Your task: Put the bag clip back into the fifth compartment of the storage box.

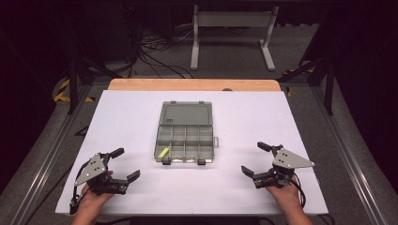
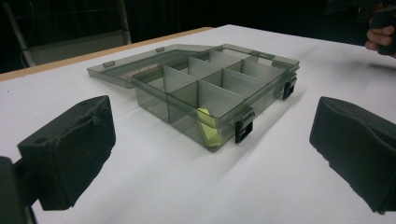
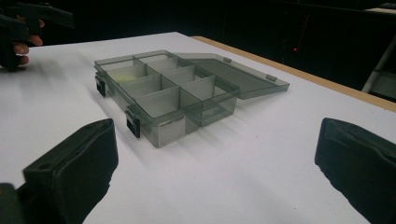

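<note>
Box (image 1: 185, 139) sits mid-table on the white sheet (image 1: 141, 122), lid (image 1: 186, 114) flipped open and lying flat behind it, toward the far wooden edge (image 1: 192, 85). Smoky clear plastic, 8 compartments in 2 rows of 4, 2 black latches (image 1: 166, 161) hanging on the near wall. Yellow piece (image 1: 163, 152) in the near-left compartment, leaning tilted against the wall; in the left gripper view it shows through the front corner (image 2: 208, 128). Other compartments look empty, can't be sure of small stuff. Left gripper (image 1: 125, 164) near-left of the box, well apart from it, jaws spread wide, holding nothing, held in the person's left hand (image 1: 94, 194). Right gripper (image 1: 256, 159) near-right of the box, also well apart, jaws released and wide, nothing between them, right hand (image 1: 281, 190) behind it. Both grippers sit low over the sheet, roughly level with each other, aimed in toward the box. Grey plate (image 1: 291, 159) on top of the right one. In the right gripper view the box (image 3: 168, 91) lies ahead-left with lid (image 3: 233, 74) off to its right. Floor beyond the table shows cables (image 1: 155, 51) and a white frame (image 1: 232, 33).
</note>
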Demonstrator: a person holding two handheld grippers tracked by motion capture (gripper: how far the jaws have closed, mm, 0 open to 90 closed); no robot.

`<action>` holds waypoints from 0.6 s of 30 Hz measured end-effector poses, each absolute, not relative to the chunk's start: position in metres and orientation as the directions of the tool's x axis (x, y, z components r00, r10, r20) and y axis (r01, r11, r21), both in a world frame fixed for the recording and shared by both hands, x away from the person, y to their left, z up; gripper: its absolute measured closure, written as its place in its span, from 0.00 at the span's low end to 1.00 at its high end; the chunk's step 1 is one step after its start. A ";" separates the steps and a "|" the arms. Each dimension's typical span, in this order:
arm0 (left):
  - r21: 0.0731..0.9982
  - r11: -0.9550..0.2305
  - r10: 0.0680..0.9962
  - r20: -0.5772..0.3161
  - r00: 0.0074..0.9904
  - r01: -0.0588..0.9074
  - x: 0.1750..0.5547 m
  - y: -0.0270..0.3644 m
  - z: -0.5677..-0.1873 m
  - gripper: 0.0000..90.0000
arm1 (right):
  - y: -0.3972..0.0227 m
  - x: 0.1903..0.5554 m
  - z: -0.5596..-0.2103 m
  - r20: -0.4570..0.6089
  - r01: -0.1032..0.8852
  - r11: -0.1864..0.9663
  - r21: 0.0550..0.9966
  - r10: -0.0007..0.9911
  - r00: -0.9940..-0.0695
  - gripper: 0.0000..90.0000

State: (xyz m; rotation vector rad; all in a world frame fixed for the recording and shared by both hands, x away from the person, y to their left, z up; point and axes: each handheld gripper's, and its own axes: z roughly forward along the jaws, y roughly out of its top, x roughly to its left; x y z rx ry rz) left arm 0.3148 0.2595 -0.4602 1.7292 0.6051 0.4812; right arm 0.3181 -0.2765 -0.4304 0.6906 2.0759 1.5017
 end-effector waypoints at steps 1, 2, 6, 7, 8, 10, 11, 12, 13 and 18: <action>0.973 -0.181 0.628 0.004 0.778 0.141 0.314 0.259 -0.460 0.01 | -0.276 0.318 -0.431 -0.089 0.119 0.269 0.956 0.651 -0.754 0.00; 0.976 -0.176 0.632 0.010 0.775 0.132 0.314 0.260 -0.460 0.01 | -0.276 0.319 -0.431 -0.089 0.122 0.272 0.955 0.650 -0.754 0.00; 0.980 -0.139 0.637 -0.020 0.770 0.140 0.314 0.262 -0.460 0.01 | -0.277 0.320 -0.433 -0.085 0.131 0.273 0.953 0.657 -0.749 0.00; 0.982 -0.128 0.638 -0.028 0.770 0.141 0.314 0.262 -0.460 0.01 | -0.277 0.321 -0.433 -0.084 0.131 0.271 0.954 0.657 -0.749 0.00; 0.983 -0.112 0.639 -0.039 0.768 0.143 0.315 0.262 -0.460 0.01 | -0.277 0.321 -0.433 -0.081 0.133 0.269 0.954 0.658 -0.749 0.00; 0.984 -0.098 0.640 -0.050 0.767 0.146 0.315 0.263 -0.461 0.01 | -0.277 0.321 -0.433 -0.081 0.134 0.270 0.954 0.659 -0.747 0.00; 0.985 -0.090 0.643 -0.053 0.764 0.144 0.314 0.263 -0.461 0.01 | -0.277 0.321 -0.433 -0.082 0.135 0.270 0.953 0.662 -0.745 0.00; 0.986 -0.084 0.647 -0.055 0.761 0.142 0.314 0.264 -0.460 0.00 | -0.277 0.321 -0.433 -0.078 0.139 0.270 0.953 0.661 -0.746 0.00; 0.987 -0.080 0.649 -0.056 0.759 0.141 0.314 0.265 -0.460 0.00 | -0.276 0.322 -0.434 -0.076 0.140 0.268 0.953 0.661 -0.747 0.00; 0.986 -0.093 0.650 -0.043 0.759 0.136 0.311 0.265 -0.460 0.00 | -0.275 0.324 -0.434 -0.074 0.139 0.265 0.954 0.658 -0.749 0.00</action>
